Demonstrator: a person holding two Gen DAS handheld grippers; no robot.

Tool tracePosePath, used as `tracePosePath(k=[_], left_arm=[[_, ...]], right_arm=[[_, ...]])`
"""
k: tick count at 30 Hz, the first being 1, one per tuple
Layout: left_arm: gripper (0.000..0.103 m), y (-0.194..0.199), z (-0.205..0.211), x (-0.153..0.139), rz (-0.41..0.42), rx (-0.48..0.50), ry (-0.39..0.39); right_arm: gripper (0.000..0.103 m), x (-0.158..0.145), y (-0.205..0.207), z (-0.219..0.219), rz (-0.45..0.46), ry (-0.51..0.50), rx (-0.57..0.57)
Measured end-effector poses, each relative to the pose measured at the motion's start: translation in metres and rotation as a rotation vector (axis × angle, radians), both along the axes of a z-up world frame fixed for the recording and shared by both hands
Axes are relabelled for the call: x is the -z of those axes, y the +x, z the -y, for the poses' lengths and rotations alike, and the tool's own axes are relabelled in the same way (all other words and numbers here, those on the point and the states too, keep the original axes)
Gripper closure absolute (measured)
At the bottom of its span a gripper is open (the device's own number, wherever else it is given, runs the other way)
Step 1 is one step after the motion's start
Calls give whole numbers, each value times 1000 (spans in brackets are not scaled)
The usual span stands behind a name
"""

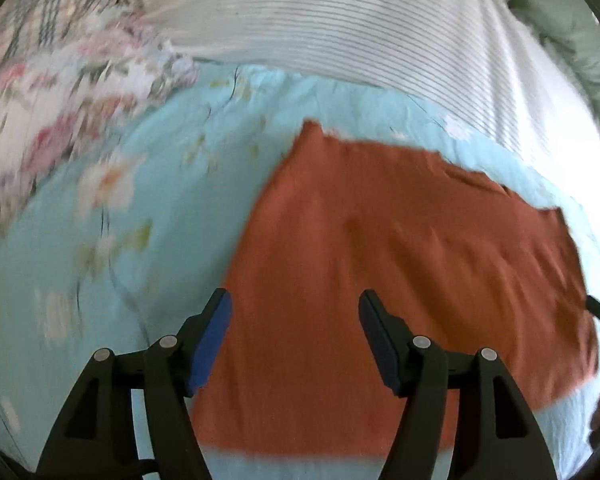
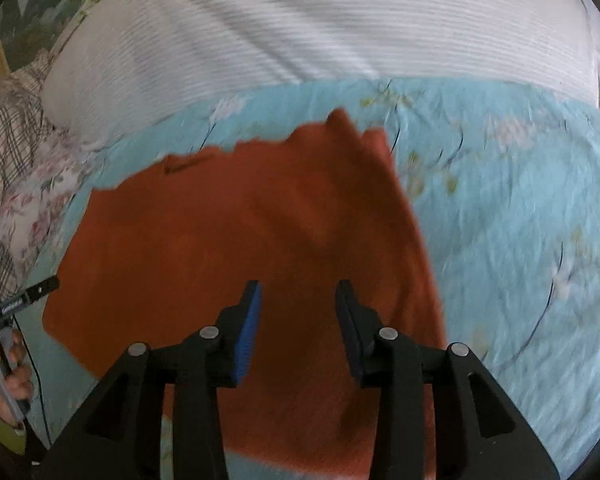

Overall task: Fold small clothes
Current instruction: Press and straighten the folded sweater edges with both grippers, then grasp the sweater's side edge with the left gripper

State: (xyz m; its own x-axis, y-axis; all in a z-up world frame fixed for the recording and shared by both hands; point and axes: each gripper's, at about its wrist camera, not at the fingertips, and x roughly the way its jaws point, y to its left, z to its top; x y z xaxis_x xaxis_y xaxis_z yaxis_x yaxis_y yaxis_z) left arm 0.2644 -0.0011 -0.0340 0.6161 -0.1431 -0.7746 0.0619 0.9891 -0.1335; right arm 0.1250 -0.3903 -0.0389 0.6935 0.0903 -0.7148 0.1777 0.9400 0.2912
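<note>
Rust garment point(image 1: 400, 248) seen spread flat on bed point(image 1: 120, 260); left tool point(image 1: 294, 304) and right tool point(image 2: 298, 292) held released above. Edge grasp judged needed next.

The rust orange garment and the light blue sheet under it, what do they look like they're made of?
The orange garment looks like a soft matte knit, likely cotton jersey: it lies limp with shallow ripples and no shine, though blur hides the weave. The blue floral sheet looks like thin woven cotton, matte with fine crisp creases.
</note>
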Motion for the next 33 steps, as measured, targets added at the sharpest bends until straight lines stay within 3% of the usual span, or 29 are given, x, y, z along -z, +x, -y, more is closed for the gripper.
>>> tracePosePath(k=[8,11,14,26,33], left_arm=[[35,-70,-9,23,-78,-13,-128],[34,-78,-12,29,-106,-19,-161],[34,-85,-14,32,-125,-27,-188],[28,-74,-29,41,-141,-90,-327],[27,-52,-30,44,-115,-134,-332]], right_arm=[[59,11,-25,-28,-24,41,-22],[53,12,-36,-36,-27,55,-26],[53,10,-44,-41,-27,66,-32],[46,8,-69,-56,-21,100,-59],[45,8,-66,-58,-18,114,-60]])
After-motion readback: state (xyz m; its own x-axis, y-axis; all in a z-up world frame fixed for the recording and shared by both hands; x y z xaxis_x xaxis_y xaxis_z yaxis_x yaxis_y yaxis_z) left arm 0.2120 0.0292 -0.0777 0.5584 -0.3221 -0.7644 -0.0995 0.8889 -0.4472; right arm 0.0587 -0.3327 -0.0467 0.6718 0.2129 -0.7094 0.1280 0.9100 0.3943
